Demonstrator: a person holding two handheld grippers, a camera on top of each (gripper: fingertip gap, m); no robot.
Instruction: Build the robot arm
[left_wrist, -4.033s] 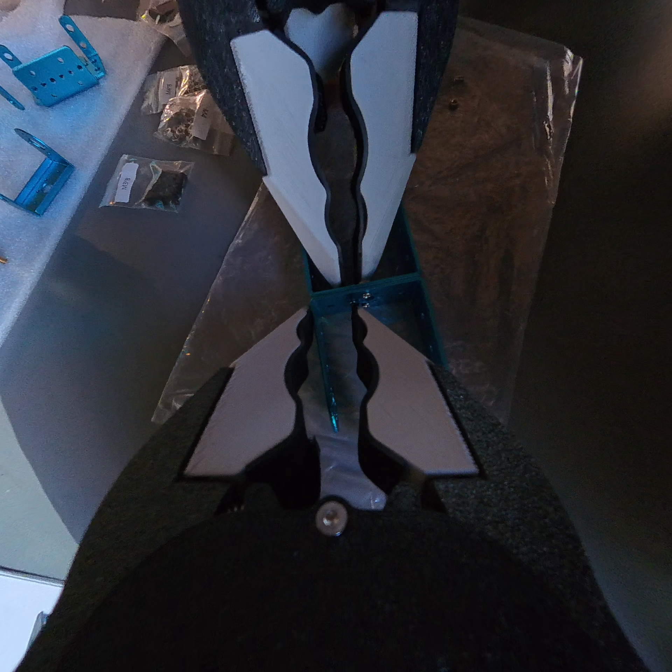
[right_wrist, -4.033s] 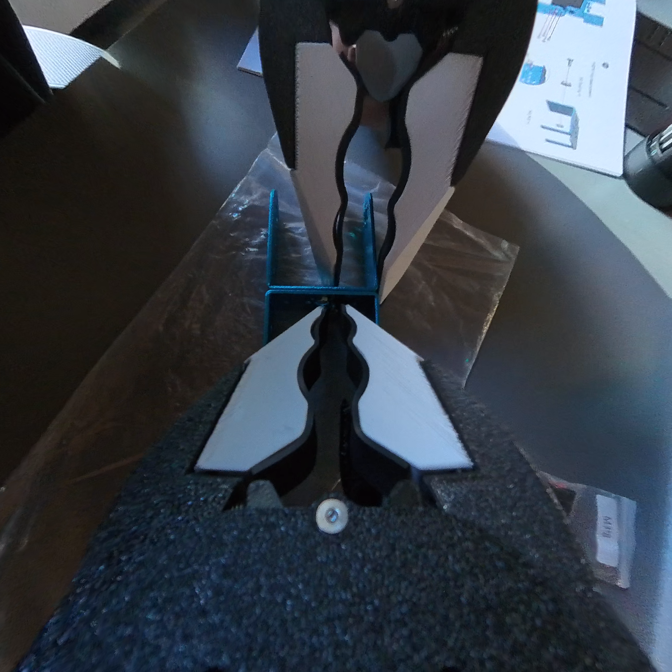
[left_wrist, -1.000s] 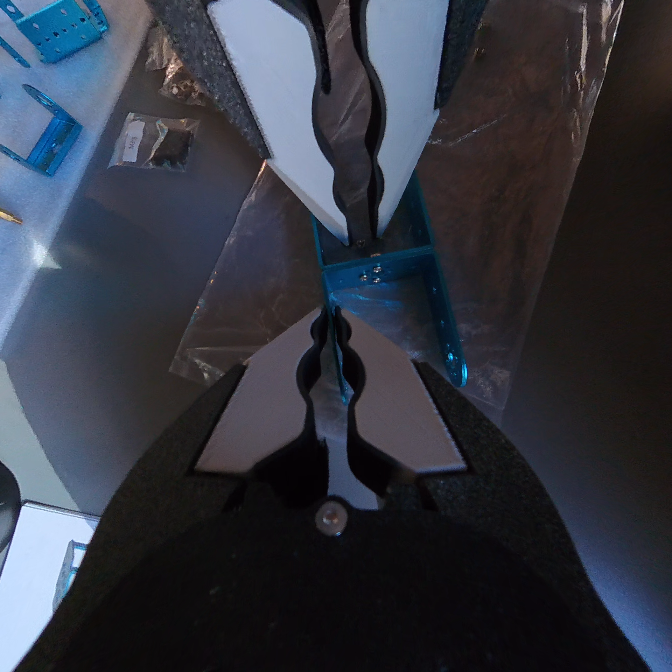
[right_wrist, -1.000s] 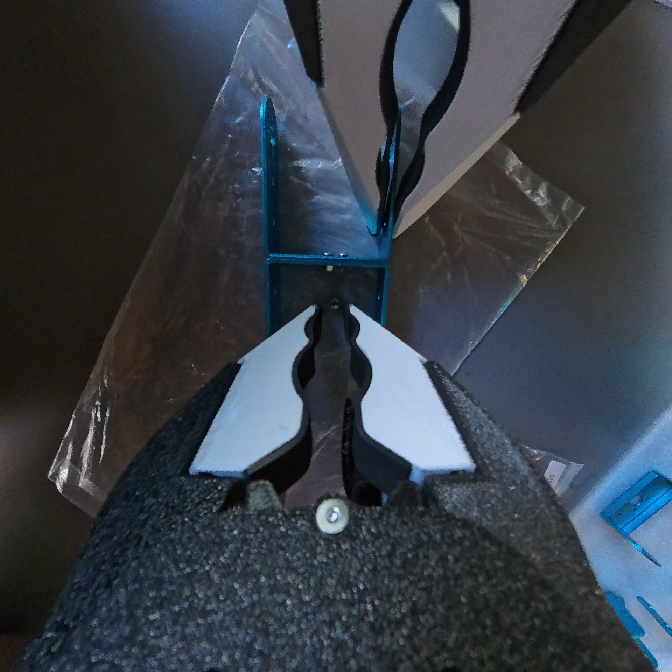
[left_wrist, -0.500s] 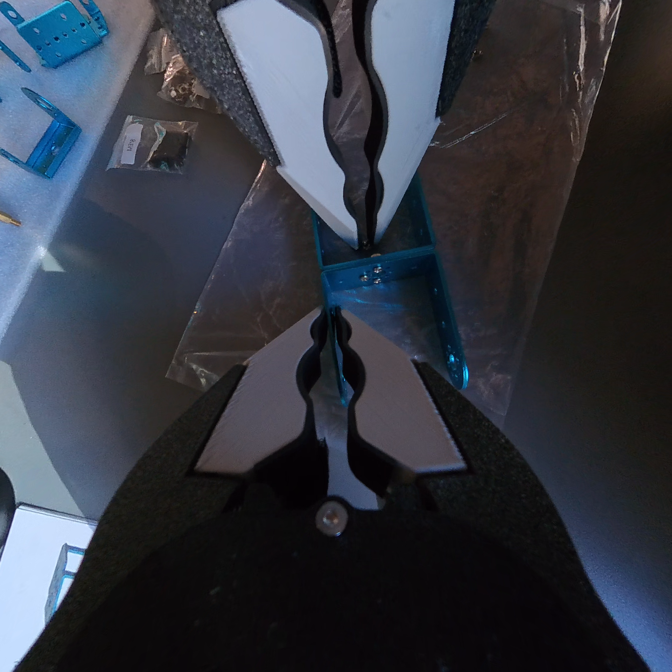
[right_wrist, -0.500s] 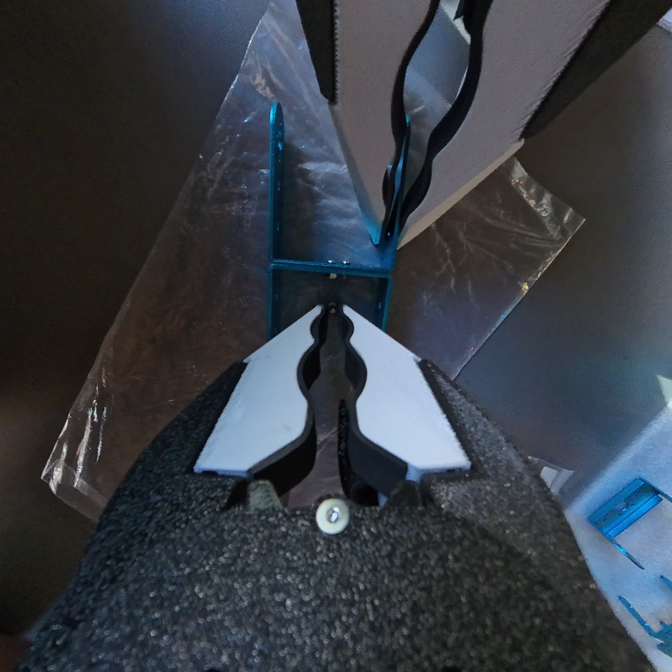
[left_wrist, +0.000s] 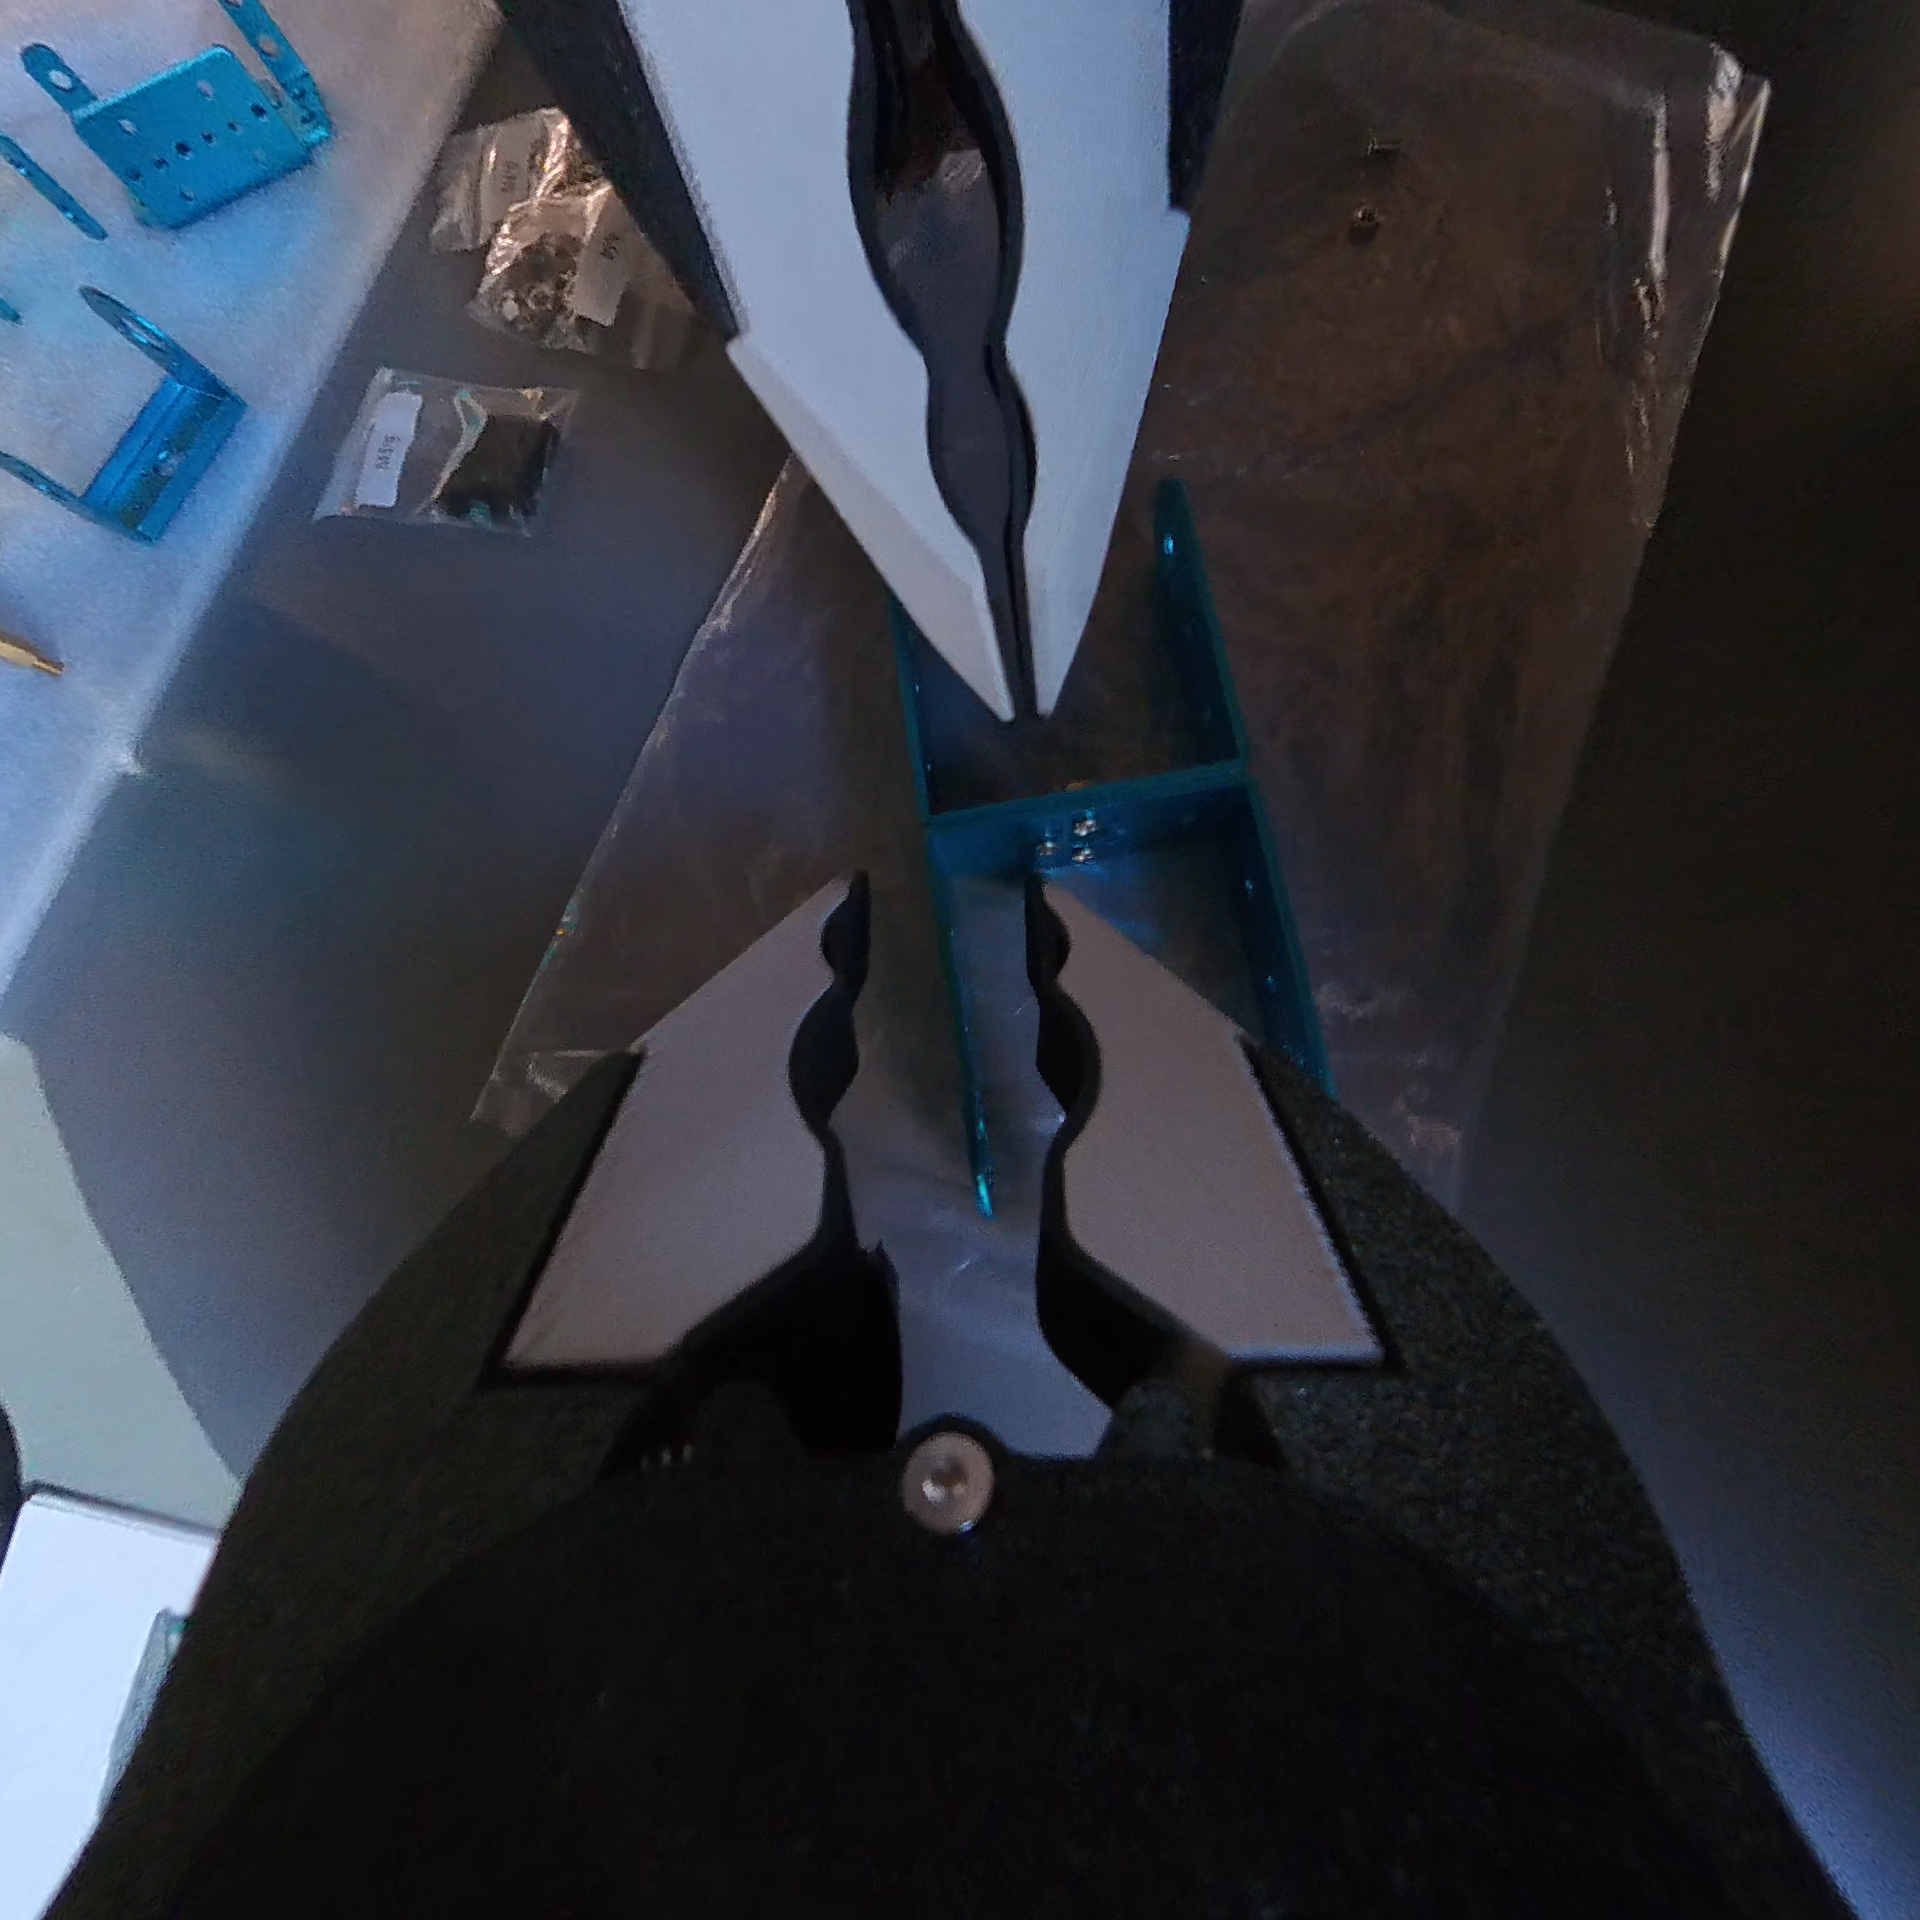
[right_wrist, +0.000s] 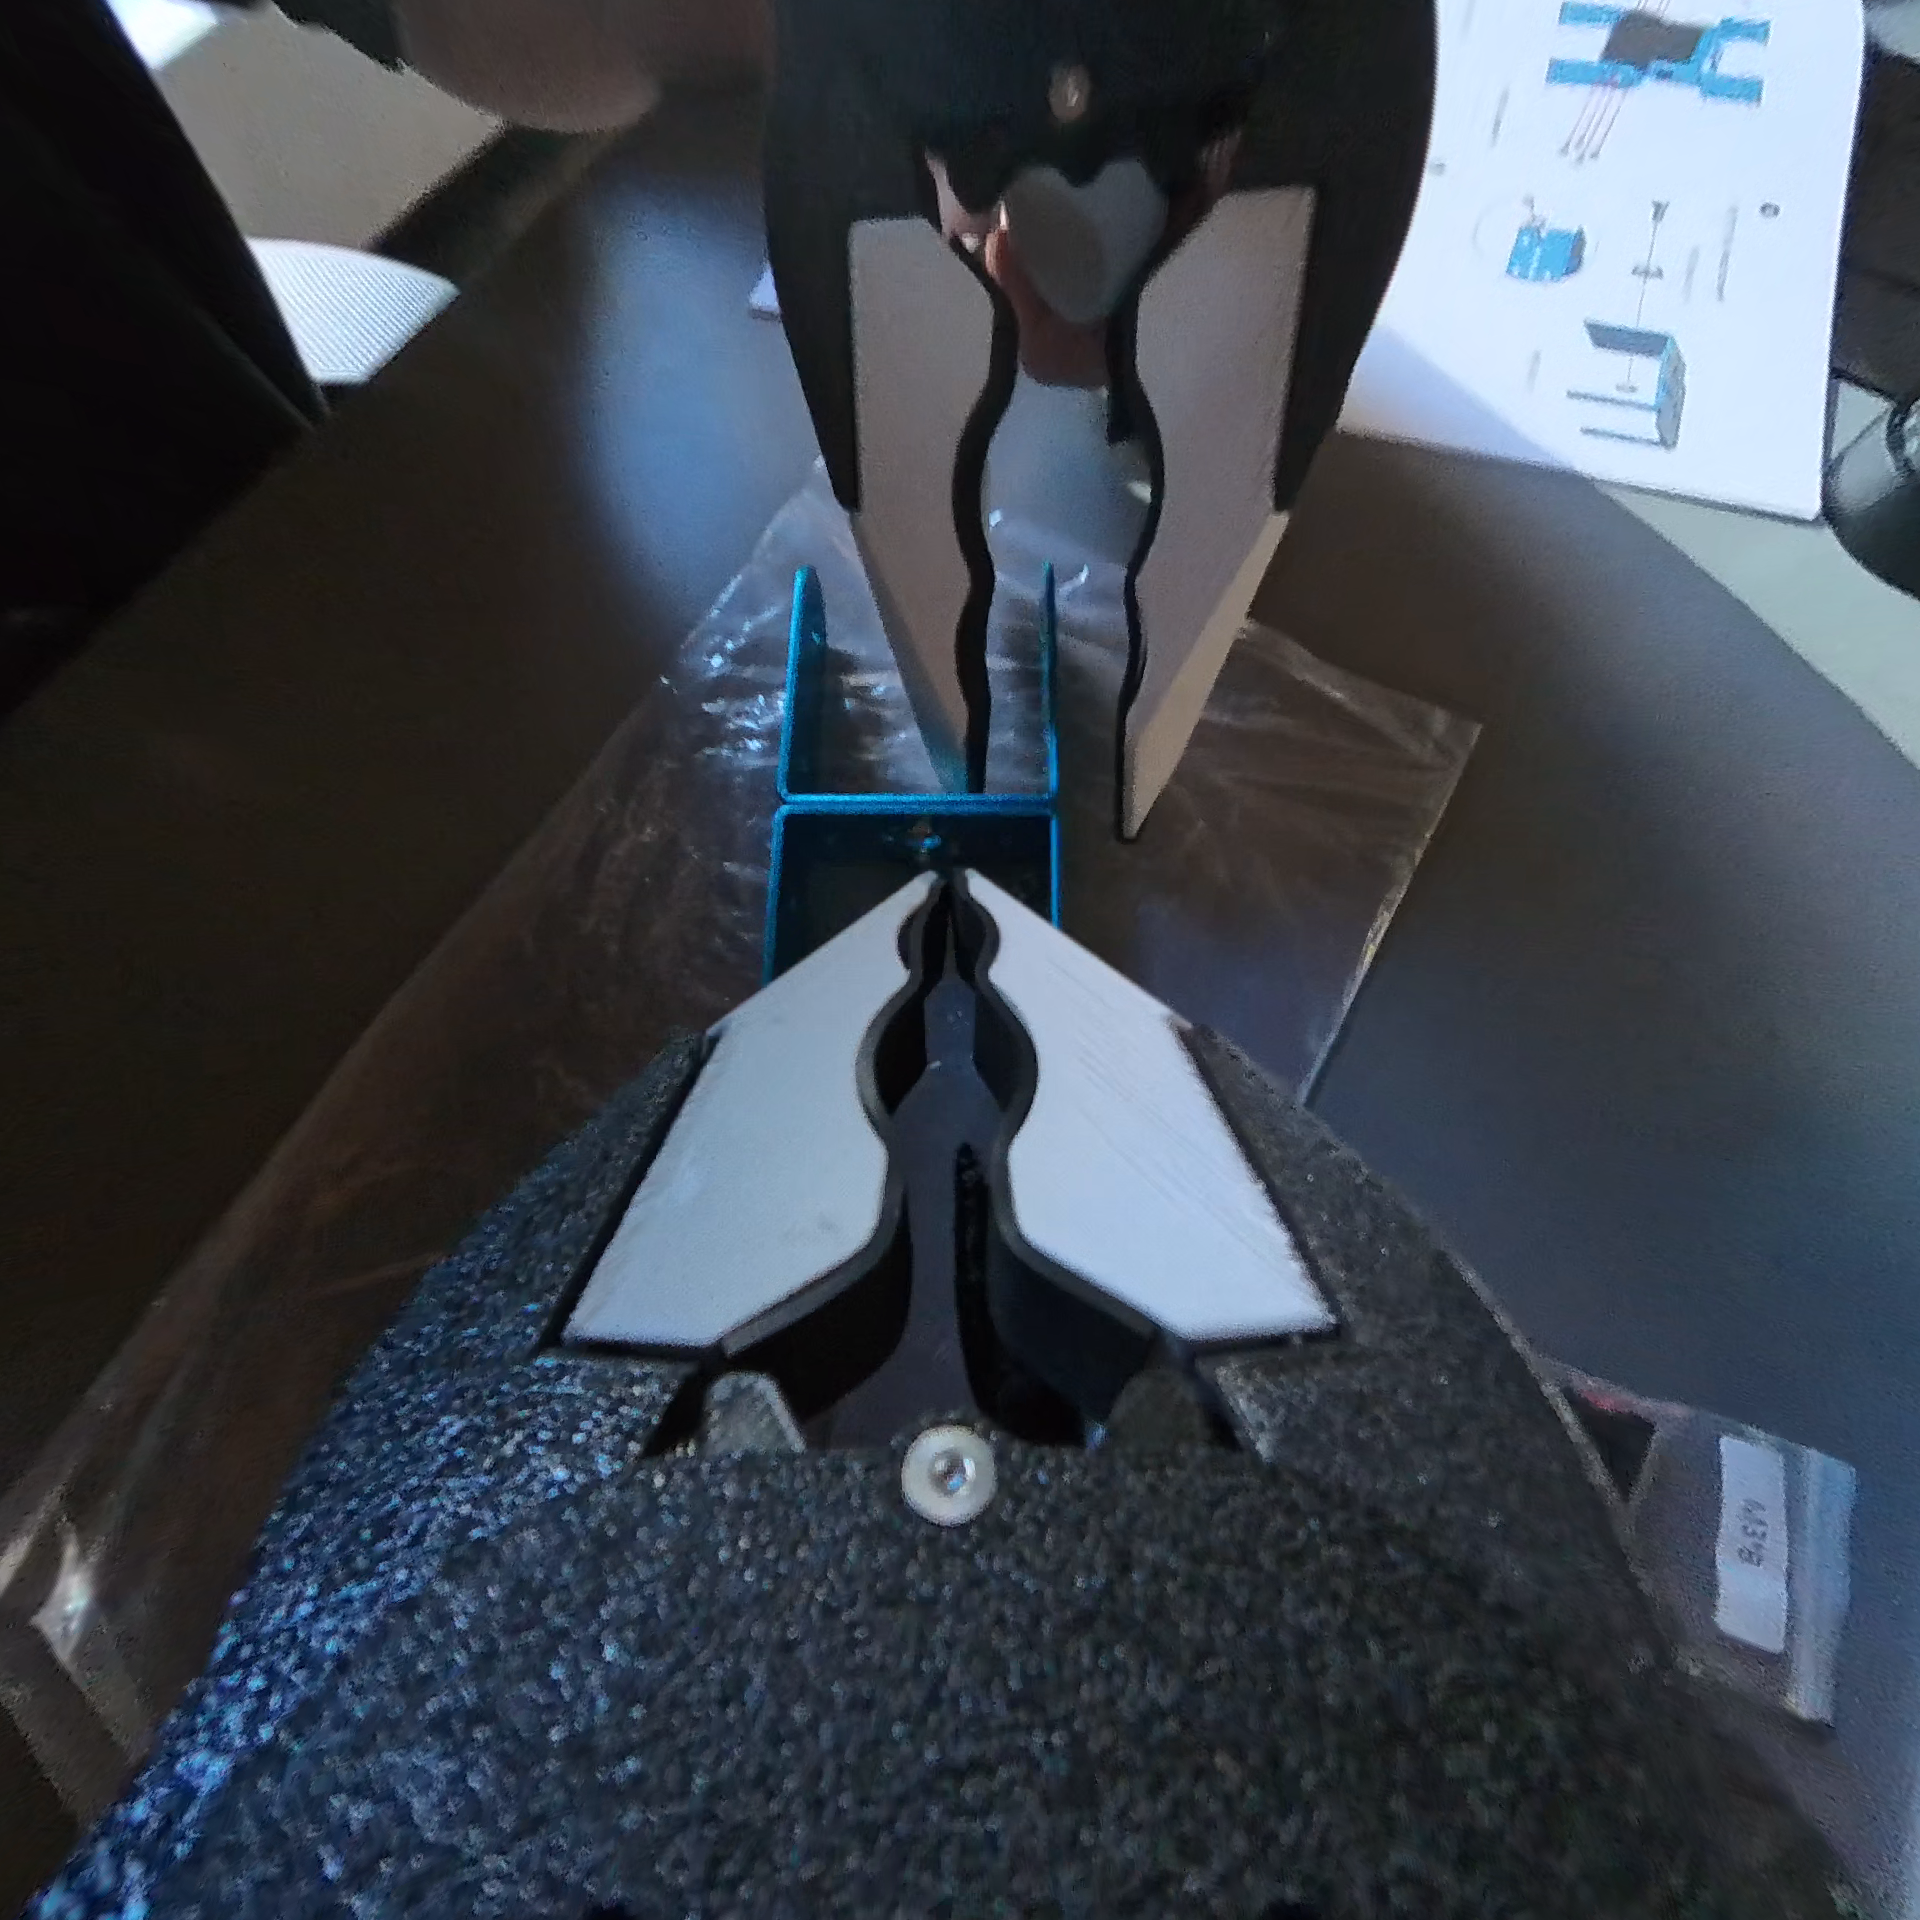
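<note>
Here, my left claw (left_wrist: 940, 904) stands spread astride one side wall of the blue metal bracket (left_wrist: 1086, 826), not pinching it. Facing it, my right claw (right_wrist: 948, 883) is pressed together at the bracket's crosspiece. The bracket rests on a clear plastic bag (left_wrist: 1455, 468) on the counter (left_wrist: 364, 831).

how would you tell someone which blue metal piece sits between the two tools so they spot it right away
Find the clear plastic sheet spread on the dark table. On it, between the left tool and right tool, stands the blue bracket assembly. Unlike the loose blue brackets on the white foam, it is H-shaped, two U-pieces screwed back to back.
</note>
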